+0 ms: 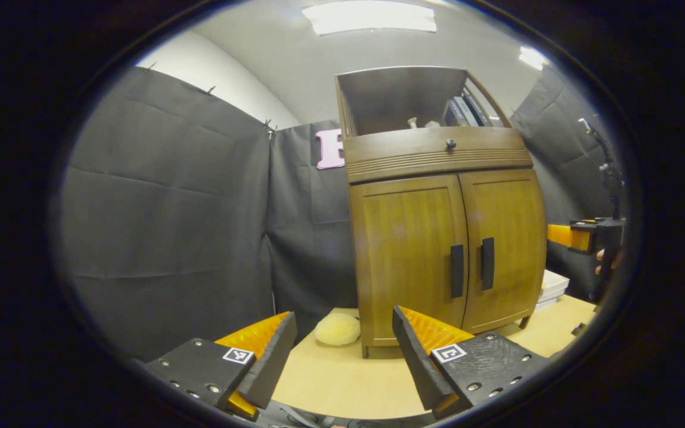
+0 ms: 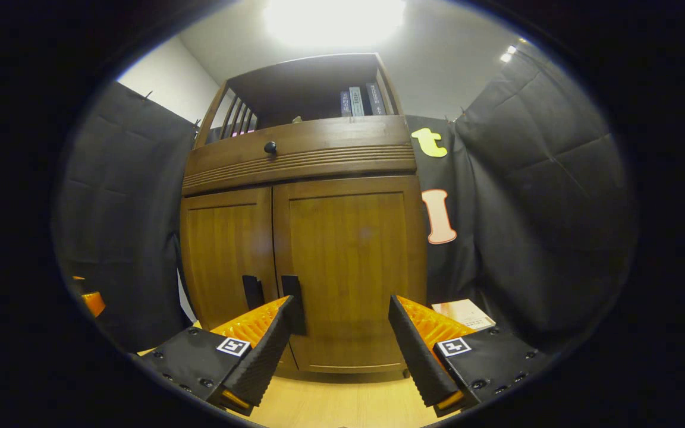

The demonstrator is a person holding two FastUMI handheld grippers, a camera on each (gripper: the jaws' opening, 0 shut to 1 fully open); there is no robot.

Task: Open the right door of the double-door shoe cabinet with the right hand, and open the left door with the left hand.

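Shoe cabinet point(image 1: 437, 238) stands upright on the wooden table point(image 1: 342, 380), tall axis vertical, both doors closed. Left door point(image 1: 408, 255) and right door point(image 1: 506, 244) meet at two vertical handles, side by side. Books point(image 2: 359, 101) stand in the open top shelf above the knobbed drawer point(image 2: 295, 154). Left gripper point(image 1: 342, 345) is spread wide, holding nothing; right gripper point(image 2: 339, 333) too, close before the right door. A pale round object point(image 1: 338, 329) lies beside the cabinet's foot.

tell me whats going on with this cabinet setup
A person holds a claw in each hand before a brown wooden double-door shoe cabinet standing on a light wooden table. Both doors are shut. The right claw is open near the right door's black handle; the left claw is open, farther back.
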